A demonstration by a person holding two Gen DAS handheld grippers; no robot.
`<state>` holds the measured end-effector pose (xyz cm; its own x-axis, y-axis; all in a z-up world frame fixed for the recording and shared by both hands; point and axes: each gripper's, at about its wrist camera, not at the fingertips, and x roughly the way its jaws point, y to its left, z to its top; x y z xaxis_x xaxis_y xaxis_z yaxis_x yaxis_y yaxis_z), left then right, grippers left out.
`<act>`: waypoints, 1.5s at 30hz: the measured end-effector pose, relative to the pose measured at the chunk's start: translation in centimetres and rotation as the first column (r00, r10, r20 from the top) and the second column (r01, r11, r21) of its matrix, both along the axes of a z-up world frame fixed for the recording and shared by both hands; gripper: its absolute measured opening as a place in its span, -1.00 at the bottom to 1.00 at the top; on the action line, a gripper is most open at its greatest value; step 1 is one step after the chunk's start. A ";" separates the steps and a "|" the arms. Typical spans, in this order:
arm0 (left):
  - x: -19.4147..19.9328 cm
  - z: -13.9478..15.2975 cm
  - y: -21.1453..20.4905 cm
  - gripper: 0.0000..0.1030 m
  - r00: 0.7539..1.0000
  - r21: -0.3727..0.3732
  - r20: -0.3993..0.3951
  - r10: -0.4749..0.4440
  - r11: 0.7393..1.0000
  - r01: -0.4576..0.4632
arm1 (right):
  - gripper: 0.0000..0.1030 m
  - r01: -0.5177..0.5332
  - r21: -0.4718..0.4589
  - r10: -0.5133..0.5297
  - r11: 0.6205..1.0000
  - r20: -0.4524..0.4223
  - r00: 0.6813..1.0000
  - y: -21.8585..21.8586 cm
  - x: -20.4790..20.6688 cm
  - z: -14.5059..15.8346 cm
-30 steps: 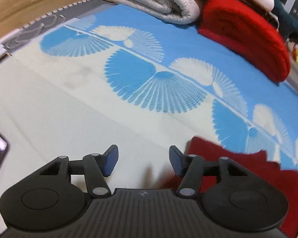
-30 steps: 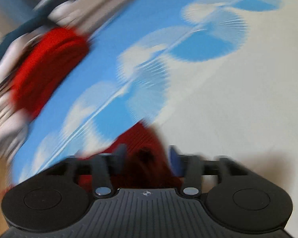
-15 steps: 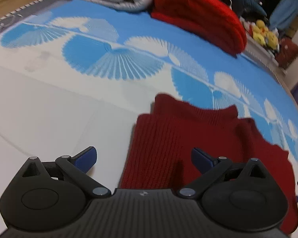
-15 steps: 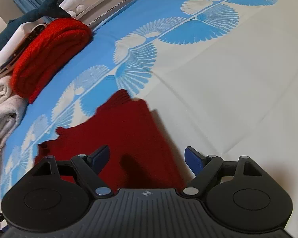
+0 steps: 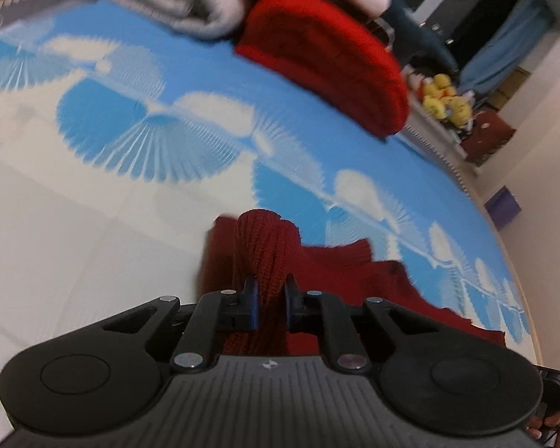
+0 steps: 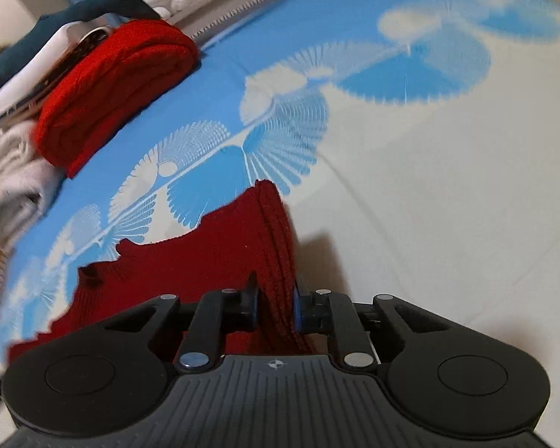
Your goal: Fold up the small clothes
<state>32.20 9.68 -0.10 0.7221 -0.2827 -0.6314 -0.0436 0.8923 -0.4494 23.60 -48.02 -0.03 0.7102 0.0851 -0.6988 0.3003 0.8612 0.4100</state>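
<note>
So the biggest thing here is the bed with its cream and blue fan-print sheet [image 5: 138, 142], and it's doing bench duty for the folding. Most of the cream side is bare, so there's plenty of open room to swing cloth over toward that side.

Pushed up along the far edge is a stack of already folded stuff: a bright red chunky knit, folded thick [image 5: 328, 56], next to a pale grey fluffy folded blanket [image 5: 183, 0]. My guess is that's the done pile, parked out of the way.

The piece being worked on is the small dark red ribbed knit sweater [image 6: 205, 257], lying on the sheet right where blue print meets cream. It's mostly flat but bunched up at both grip points.

Both tools are clamping down on it right now. The left hand-held gripper [image 5: 271, 291] has a ridge of the knit pinched between its closing jaws, and the right hand-held gripper [image 6: 274, 298] is closing on the sweater's edge nearest the cream side. Two grips at once looks like setup for lifting one side and laying it across. The sheet edge is well off, so nothing should slide off.
</note>
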 end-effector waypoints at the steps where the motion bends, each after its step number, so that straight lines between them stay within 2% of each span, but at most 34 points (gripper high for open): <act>1: -0.3 0.5 -0.1 -0.75 1.000 0.001 0.018 0.000 1.000 0.000 | -0.68 -0.003 -0.030 0.003 1.000 0.021 1.000 0.4 -0.6 0.7; 6: -1.5 3.7 0.3 -0.75 0.991 -0.024 0.133 0.015 1.000 -0.012 | -0.69 -0.012 -0.052 0.022 0.999 0.192 0.981 0.8 -2.5 4.2; 10: -0.3 4.0 1.2 -0.75 0.989 -0.009 0.139 0.052 0.999 -0.052 | -0.69 0.020 -0.110 0.007 0.994 0.242 0.970 1.4 -0.5 4.9; 13: 2.1 1.4 1.2 -0.74 0.993 0.055 0.057 0.101 0.993 -0.104 | -0.69 0.047 -0.147 -0.021 0.988 0.169 0.985 1.6 2.6 2.6; 16: 4.5 -2.5 0.4 -0.73 0.991 0.149 -0.060 0.123 0.982 -0.113 | -0.69 0.066 -0.163 -0.056 0.984 0.063 0.996 1.5 4.9 -1.6; 18: 4.9 -3.5 -0.4 -0.72 0.990 0.208 -0.063 0.126 0.972 -0.111 | -0.69 0.065 -0.175 -0.064 0.982 0.014 0.998 1.4 5.5 -3.4; 21: 4.8 -3.6 -0.9 -0.63 0.990 0.248 -0.035 0.134 0.961 -0.121 | -0.66 0.047 -0.193 -0.042 0.980 0.026 0.999 1.6 5.3 -3.7; 23: 4.3 -3.2 -0.3 -0.08 0.985 0.238 -0.031 0.172 0.958 -0.159 | -0.49 0.054 -0.188 -0.048 0.981 0.035 0.998 1.5 4.9 -3.6; 24: 4.0 -2.9 0.2 0.07 0.979 0.237 -0.021 0.203 0.952 -0.192 | -0.24 0.066 -0.193 -0.060 0.979 0.036 0.998 1.2 4.5 -3.2; 25: 3.5 -2.5 0.6 0.35 0.972 0.236 -0.018 0.234 0.946 -0.224 | -0.12 0.083 -0.207 -0.077 0.975 0.035 0.996 1.1 4.0 -2.6; 26: 3.0 -2.1 1.1 0.43 0.964 0.227 -0.012 0.264 0.940 -0.255 | 0.02 0.104 -0.228 -0.096 0.968 0.045 0.994 0.9 3.4 -1.8; 27: 2.4 -1.3 1.6 0.43 0.958 0.217 -0.007 0.286 0.936 -0.278 | 0.05 0.111 -0.241 -0.096 0.964 0.073 0.993 1.0 2.5 -1.0; 28: 1.7 -0.8 1.8 0.43 0.956 0.209 -0.014 0.294 0.935 -0.285 | 0.05 0.098 -0.244 -0.074 0.965 0.107 0.991 1.1 1.4 -0.1; 30: 0.0 0.5 1.5 0.56 0.962 0.197 -0.030 0.272 0.945 -0.261 | 0.05 0.006 -0.217 0.027 0.976 0.148 0.989 1.6 -1.0 1.2; 31: -1.0 0.8 1.1 0.67 0.965 0.202 -0.034 0.261 0.947 -0.249 | 0.05 -0.043 -0.199 0.075 0.979 0.157 0.985 2.1 -2.0 1.5; 33: -3.6 1.2 -0.3 0.68 0.973 0.212 -0.040 0.227 0.954 -0.214 | 0.05 -0.139 -0.178 0.166 0.974 0.148 0.975 3.8 -3.8 1.5; 34: -4.6 1.1 -1.2 0.74 0.977 0.211 -0.036 0.210 0.957 -0.198 | 0.05 -0.189 -0.184 0.216 0.965 0.141 0.966 4.8 -4.5 1.4; 36: -6.0 0.6 -3.1 0.84 0.979 0.266 -0.011 0.203 0.944 -0.193 | 0.05 -0.279 -0.231 0.309 0.932 0.105 0.945 6.9 -5.3 0.8; 38: -6.8 -0.4 -4.7 0.94 0.984 0.327 -0.012 0.176 0.931 -0.163 | 0.05 -0.367 -0.296 0.392 0.882 0.028 0.919 9.0 -5.5 -0.6; 40: -7.0 -2.3 -5.6 0.95 0.987 0.390 -0.054 0.150 0.913 -0.117 | 0.06 -0.437 -0.360 0.442 0.824 -0.075 0.894 10.5 -4.9 -2.3; 42: -6.4 -4.6 -5.3 1.00 0.982 0.435 -0.129 0.141 0.898 -0.072 | 0.06 -0.480 -0.420 0.473 0.770 -0.129 0.872 11.2 -4.5 -3.7; 44: -6.3 -5.6 -3.8 1.00 0.977 0.364 -0.165 0.134 0.929 -0.066 | 0.06 -0.504 -0.419 0.497 0.755 -0.136 0.857 11.1 -4.4 -3.7; 45: -6.3 -5.6 -3.2 1.00 0.975 0.335 -0.177 0.134 0.940 -0.068 | 0.06 -0.500 -0.400 0.495 0.768 -0.126 0.860 10.7 -4.4 -3.3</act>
